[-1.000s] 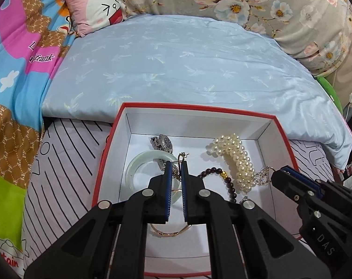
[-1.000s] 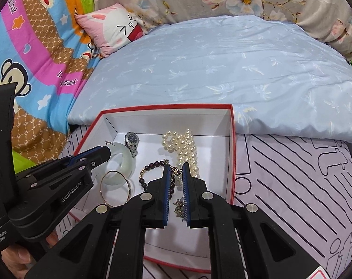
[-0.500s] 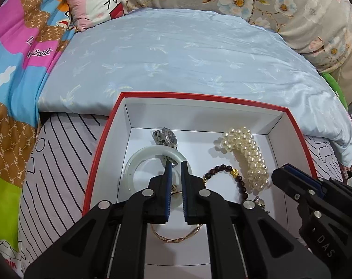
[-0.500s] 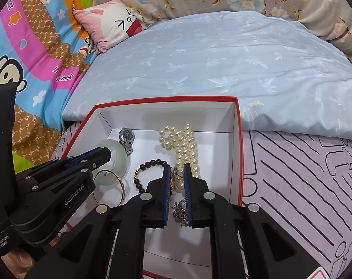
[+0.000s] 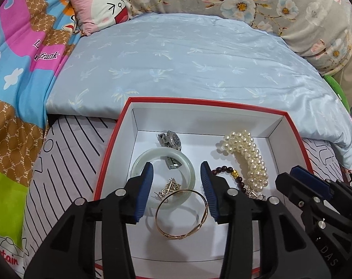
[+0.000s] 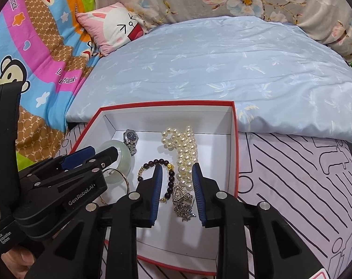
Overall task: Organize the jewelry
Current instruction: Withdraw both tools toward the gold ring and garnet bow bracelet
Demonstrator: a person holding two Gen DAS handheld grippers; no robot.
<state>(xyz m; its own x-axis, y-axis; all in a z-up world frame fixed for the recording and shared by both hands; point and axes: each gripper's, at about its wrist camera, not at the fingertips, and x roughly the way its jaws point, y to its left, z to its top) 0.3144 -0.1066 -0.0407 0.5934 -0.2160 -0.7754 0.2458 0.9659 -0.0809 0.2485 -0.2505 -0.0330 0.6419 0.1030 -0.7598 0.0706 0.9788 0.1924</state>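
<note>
Black left tool (image 5: 177,176), blue ribbed pads, silver screws, right tool (image 6: 177,175) alike

The box (image 5: 120,139) looks like matt white card (red rim); the bangle (image 5: 181,214) is shiny gold metal; the pearls (image 5: 250,158) are glossy; the quilt (image 5: 187,58) is smooth cloth.

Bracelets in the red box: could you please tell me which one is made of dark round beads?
The dark bead bracelet, lying between the pale green bangle and the pearl strand. It alone has maroon beads with gold ones; the thin gold bangle is plain metal.
</note>
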